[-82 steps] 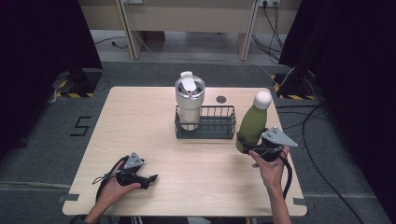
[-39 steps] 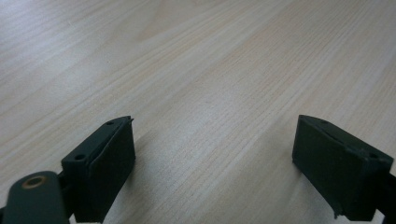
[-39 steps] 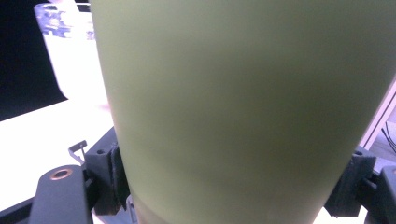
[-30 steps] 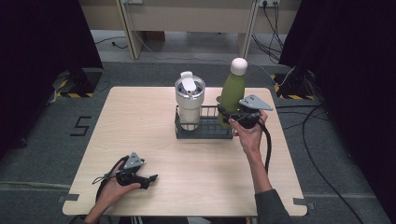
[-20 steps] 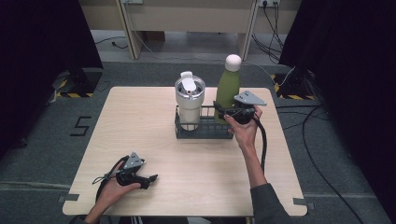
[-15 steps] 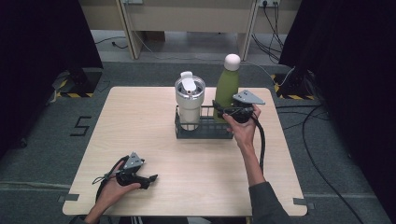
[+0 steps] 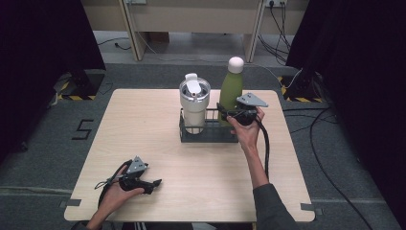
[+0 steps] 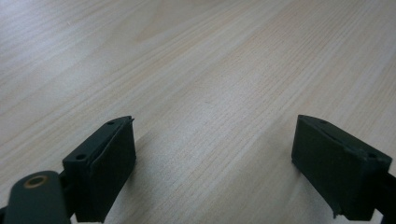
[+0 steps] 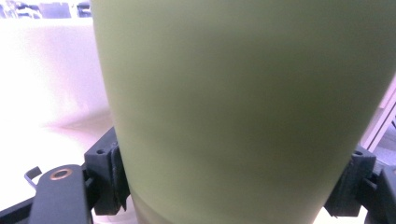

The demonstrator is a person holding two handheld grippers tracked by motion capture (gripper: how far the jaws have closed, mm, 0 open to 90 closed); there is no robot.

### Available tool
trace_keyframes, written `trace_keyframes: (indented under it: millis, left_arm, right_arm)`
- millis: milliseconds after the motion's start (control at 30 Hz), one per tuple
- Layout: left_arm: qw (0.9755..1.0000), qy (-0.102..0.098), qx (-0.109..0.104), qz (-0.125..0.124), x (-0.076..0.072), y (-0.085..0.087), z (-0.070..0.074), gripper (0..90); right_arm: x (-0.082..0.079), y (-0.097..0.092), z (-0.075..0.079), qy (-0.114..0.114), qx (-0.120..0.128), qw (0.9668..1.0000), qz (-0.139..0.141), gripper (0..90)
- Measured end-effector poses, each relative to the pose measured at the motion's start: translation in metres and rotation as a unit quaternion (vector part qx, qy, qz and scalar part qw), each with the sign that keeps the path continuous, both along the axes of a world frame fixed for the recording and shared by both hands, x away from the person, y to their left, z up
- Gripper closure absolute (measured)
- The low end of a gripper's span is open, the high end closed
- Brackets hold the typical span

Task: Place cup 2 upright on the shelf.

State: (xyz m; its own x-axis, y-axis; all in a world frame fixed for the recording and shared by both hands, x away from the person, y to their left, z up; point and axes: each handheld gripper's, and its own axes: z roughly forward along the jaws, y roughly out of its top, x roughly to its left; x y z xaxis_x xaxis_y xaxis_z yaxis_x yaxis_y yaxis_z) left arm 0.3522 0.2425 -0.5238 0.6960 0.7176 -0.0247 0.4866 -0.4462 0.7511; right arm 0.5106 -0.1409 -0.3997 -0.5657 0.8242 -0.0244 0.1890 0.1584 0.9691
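Observation:
A green bottle (image 7: 230, 91) with a white cap stands upright with its base inside the right half of a black wire basket (image 7: 208, 138). My right gripper (image 7: 225, 114) is shut on its lower body from the right. In the right gripper view the bottle (image 9: 243, 107) sits wide between both jaws of the gripper (image 9: 229, 179). A white lidded tumbler (image 7: 194, 103) stands in the basket's left half. My left gripper (image 7: 155, 183) rests open near the table's front left. Between its jaws (image 8: 215, 163) lies nothing but bare wood.
The basket stands at the middle back of the light wooden table (image 7: 143, 124). A black cable (image 7: 265, 143) trails from the right gripper along the forearm. Grey floor and dark curtains surround the table.
The right gripper has carried the green bottle from the table's right side up and left into the basket beside the tumbler. The left gripper has stayed still.

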Motion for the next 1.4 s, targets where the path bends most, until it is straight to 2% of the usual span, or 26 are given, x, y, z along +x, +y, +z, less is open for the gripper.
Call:
trace_keyframes:
  millis: [467,1400]
  left_arm:
    - [1.0,-0.001,0.0,-0.001,0.0,0.0,0.0,13.2]
    - [1.0,-0.001,0.0,-0.002,0.0,0.0,0.0,13.3]
  right_arm:
    - [0.013,0.006,-0.015,0.007,-0.002,1.0,-0.007,20.8]
    - [0.019,0.016,-0.034,0.021,-0.006,0.9998,-0.002,20.8]
